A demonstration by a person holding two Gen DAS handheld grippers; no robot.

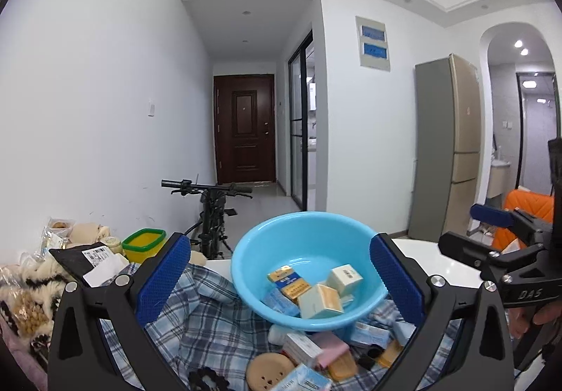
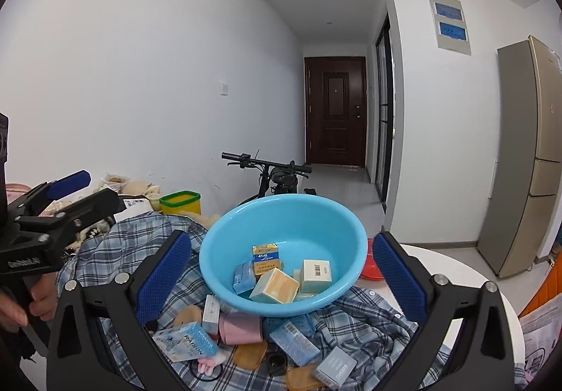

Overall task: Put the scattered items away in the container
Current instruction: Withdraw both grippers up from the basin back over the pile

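Note:
A light blue basin (image 1: 253,250) (image 2: 246,226) rests on a blue plaid cloth (image 1: 203,317) (image 2: 140,233) and holds several small boxes, among them a yellow-and-blue one (image 2: 266,259) and a cream one (image 1: 319,301). In front of the basin lie scattered items: a pink roll (image 2: 242,327), blue boxes (image 2: 293,341), tan pads (image 1: 268,371). My left gripper (image 1: 277,240) is open, its blue pads (image 1: 165,271) framing the basin with nothing held. My right gripper (image 2: 281,238) is likewise open and empty. Each gripper also shows at the other view's edge: right gripper (image 1: 467,233), left gripper (image 2: 95,189).
A green-rimmed yellow tub (image 1: 144,245) and piled packages and soft toys (image 1: 28,292) crowd the left. A bicycle (image 1: 210,215) stands behind. The white round table (image 1: 439,264) carries a red dish (image 2: 372,268). A fridge (image 1: 446,152) is at the right.

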